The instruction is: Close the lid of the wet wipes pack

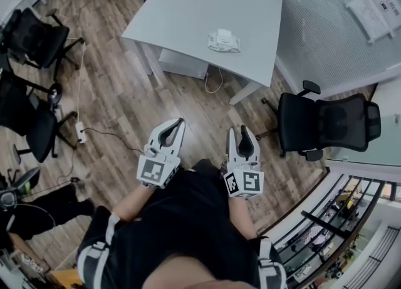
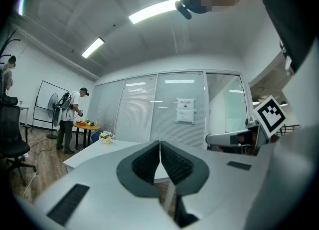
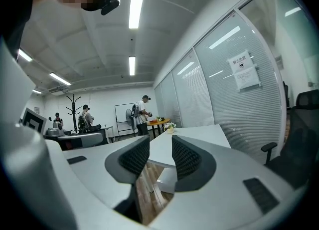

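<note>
Jaws — left gripper (image 1: 180, 121) together, right gripper (image 1: 240, 130) apart — wipes pack (image 1: 223, 41) far ahead.

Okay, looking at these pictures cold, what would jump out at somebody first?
The two white grippers with square-marker cubes, held side by side low in the head view: the left gripper shut, the right gripper open and empty. Beyond them, a pale table bears the wet wipes pack toward its right side. A black office chair sits at the right.

readable text: none | notice (image 2: 185, 110) on glass partition (image 2: 134, 109): print too small to read
</note>
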The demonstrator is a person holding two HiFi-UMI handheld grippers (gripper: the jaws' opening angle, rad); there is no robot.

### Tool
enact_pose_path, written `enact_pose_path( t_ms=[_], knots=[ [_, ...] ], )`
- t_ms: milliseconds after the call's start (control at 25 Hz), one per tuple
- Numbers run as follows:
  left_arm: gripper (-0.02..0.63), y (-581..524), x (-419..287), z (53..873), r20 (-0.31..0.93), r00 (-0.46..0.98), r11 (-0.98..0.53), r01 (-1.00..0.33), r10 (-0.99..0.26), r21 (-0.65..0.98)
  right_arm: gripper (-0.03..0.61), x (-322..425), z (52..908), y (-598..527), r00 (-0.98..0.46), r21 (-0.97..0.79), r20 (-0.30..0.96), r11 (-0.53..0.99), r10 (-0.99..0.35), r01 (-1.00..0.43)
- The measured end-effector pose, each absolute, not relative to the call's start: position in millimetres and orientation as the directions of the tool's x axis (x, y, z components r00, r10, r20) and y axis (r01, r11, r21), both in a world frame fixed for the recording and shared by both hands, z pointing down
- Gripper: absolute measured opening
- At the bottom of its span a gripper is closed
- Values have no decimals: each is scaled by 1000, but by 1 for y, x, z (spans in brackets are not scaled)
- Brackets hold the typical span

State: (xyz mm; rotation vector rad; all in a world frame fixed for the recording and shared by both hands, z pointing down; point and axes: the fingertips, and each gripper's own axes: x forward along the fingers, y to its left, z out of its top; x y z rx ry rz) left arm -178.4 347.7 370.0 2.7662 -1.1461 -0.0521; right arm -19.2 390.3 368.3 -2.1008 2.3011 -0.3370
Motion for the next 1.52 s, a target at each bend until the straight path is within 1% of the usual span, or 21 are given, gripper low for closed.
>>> enact_pose_path(
  t_ms=[200,480,760,960,1120,1240,1400,1520],
  knots=[
    [26,330,-191,381,37,719,-708,-691,-694,150,152,-33,376,369,-98,-157,143,76,-985,-985],
    [26,266,-176,397,76,699,-683,-712,-711,164,149,-12,383,296,-122,-151,132,102,-984,-983],
    [26,164,-117,412,99,676,-663,-736,-730,135,149,48,392,187,-173,-152,124,154,-977,-976],
    [26,101,-76,416,131,646,-626,-762,-752,162,149,88,392,120,-223,-155,141,201,-965,-967],
    [26,56,-48,426,155,645,-631,-764,-749,135,149,112,396,72,-266,-137,159,246,-951,-960],
    [26,27,-31,438,182,671,-664,-740,-719,108,149,128,406,39,-283,-135,186,261,-941,-956],
    [26,-17,-9,462,260,701,-711,-699,-664,68,149,145,420,-3,-289,-145,213,262,-933,-954],
    [26,-58,1,482,306,706,-737,-675,-639,17,144,148,433,-38,-304,-118,242,283,-921,-952]
  ],
)
